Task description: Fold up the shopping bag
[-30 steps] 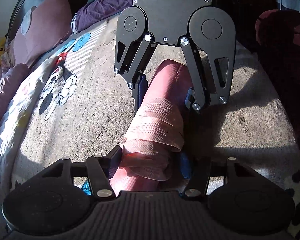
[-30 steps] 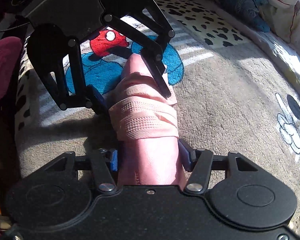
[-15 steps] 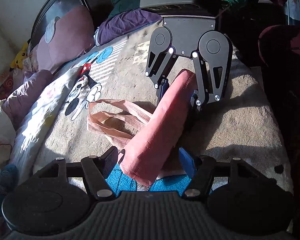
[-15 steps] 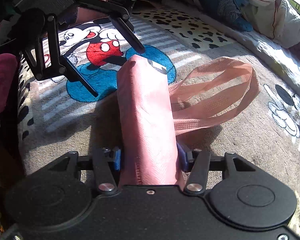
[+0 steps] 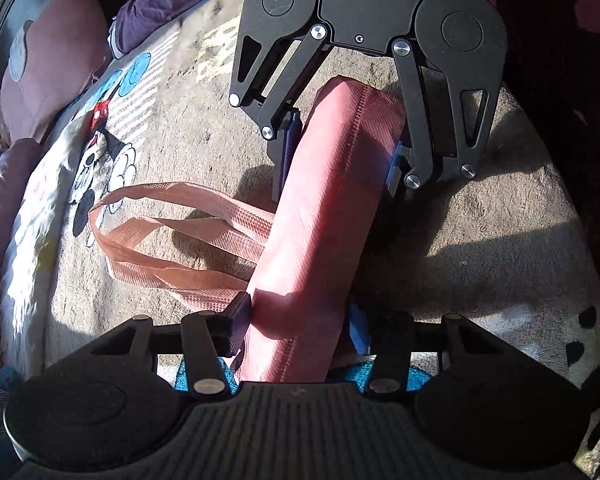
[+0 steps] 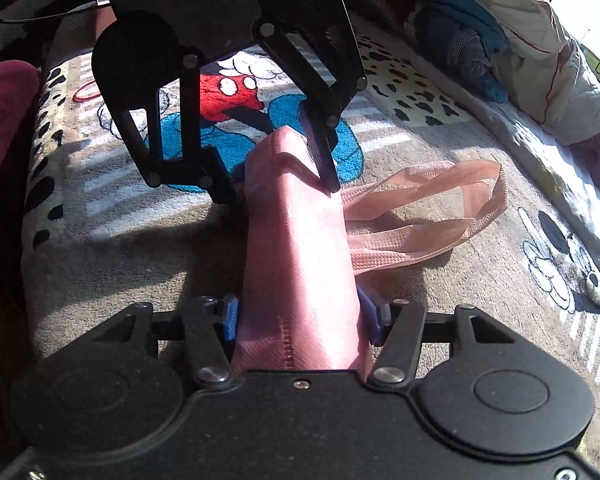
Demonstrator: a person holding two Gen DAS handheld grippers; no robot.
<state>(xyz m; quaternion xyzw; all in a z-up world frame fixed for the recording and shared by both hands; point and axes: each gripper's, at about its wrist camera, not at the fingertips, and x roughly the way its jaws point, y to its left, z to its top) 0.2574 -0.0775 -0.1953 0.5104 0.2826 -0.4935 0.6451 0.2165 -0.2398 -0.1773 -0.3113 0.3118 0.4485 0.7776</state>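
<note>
A pink shopping bag (image 5: 324, 208), rolled into a long bundle, hangs just above the bed between both grippers. My left gripper (image 5: 298, 328) is shut on its near end, and the right gripper (image 5: 344, 152) is clamped on the far end. In the right wrist view my right gripper (image 6: 302, 316) pinches the bag (image 6: 300, 248), while the left gripper (image 6: 276, 176) crimps the opposite end. The bag's two handles (image 5: 172, 236) lie loose on the blanket beside the roll, spilling right as handles (image 6: 428, 216) in the right wrist view.
A grey cartoon-print blanket (image 5: 480, 240) covers the bed. Mauve pillows (image 5: 48, 60) sit at the headboard. A dark red cushion (image 5: 572, 40) lies beside the bed. Heaped bedding (image 6: 520, 40) runs along the far edge. A red elastic band (image 6: 86, 92) lies on the blanket.
The handles, wrapped round the roll a second ago, have come loose onto the blanket. My left gripper opened and drew back, then came in again and shut on the bag's end.
</note>
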